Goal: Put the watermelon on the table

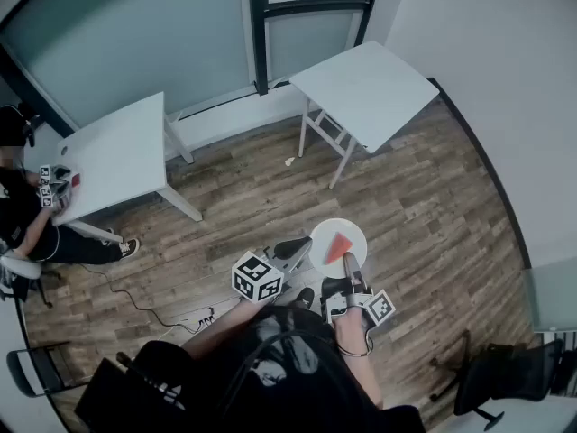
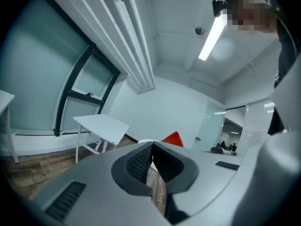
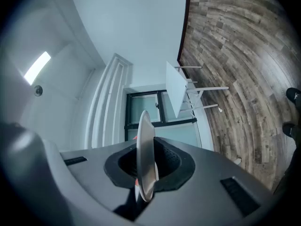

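A red watermelon slice (image 1: pixel 337 245) lies on a round white plate (image 1: pixel 353 229) held over the wood floor. My right gripper (image 1: pixel 348 262) is shut on the plate's near rim; in the right gripper view the plate (image 3: pixel 144 140) stands edge-on between the pads. My left gripper (image 1: pixel 302 252) is at the plate's left rim with its jaws together. I cannot tell if it pinches the rim. In the left gripper view the watermelon (image 2: pixel 173 138) peeks over the closed tips of the left gripper (image 2: pixel 151 147). A white table (image 1: pixel 368 87) stands ahead, also in the left gripper view as the white table (image 2: pixel 101 125).
A second white table (image 1: pixel 117 159) stands at the left, where a seated person (image 1: pixel 27 219) holds marker cubes. A power strip and cable (image 1: pixel 194 317) lie on the floor near my feet. Dark chairs stand at bottom right (image 1: pixel 505 375) and bottom left (image 1: pixel 32 368).
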The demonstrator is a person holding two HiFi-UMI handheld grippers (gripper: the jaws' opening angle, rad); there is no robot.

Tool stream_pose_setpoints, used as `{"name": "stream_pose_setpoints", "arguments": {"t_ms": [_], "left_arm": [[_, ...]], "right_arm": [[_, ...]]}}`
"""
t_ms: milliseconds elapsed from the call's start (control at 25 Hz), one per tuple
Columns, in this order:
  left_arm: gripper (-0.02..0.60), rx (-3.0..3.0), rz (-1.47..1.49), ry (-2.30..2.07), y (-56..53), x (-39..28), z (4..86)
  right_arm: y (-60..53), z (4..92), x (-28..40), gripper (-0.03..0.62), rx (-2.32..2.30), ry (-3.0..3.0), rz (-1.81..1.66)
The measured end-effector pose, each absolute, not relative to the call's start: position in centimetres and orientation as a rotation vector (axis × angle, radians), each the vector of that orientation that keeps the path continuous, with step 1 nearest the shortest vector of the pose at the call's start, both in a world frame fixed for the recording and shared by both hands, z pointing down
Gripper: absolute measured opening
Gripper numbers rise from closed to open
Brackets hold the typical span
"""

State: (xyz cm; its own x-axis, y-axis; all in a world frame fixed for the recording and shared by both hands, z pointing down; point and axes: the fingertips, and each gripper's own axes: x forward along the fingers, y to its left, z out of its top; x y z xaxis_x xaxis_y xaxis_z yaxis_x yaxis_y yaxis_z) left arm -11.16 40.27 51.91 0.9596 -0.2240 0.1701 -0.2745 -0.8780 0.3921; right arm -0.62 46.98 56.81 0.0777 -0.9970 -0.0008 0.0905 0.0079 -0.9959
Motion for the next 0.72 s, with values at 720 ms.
{"name": "stream_pose_setpoints", "arguments": {"t_ms": [720], "left_arm": [[0.005,2.667,0.177,-0.325,40.0,-7.5,52.5]], "right_arm": [[47.9,57.9,3.5,0.034,-1.109,0.973,-1.169]]}}
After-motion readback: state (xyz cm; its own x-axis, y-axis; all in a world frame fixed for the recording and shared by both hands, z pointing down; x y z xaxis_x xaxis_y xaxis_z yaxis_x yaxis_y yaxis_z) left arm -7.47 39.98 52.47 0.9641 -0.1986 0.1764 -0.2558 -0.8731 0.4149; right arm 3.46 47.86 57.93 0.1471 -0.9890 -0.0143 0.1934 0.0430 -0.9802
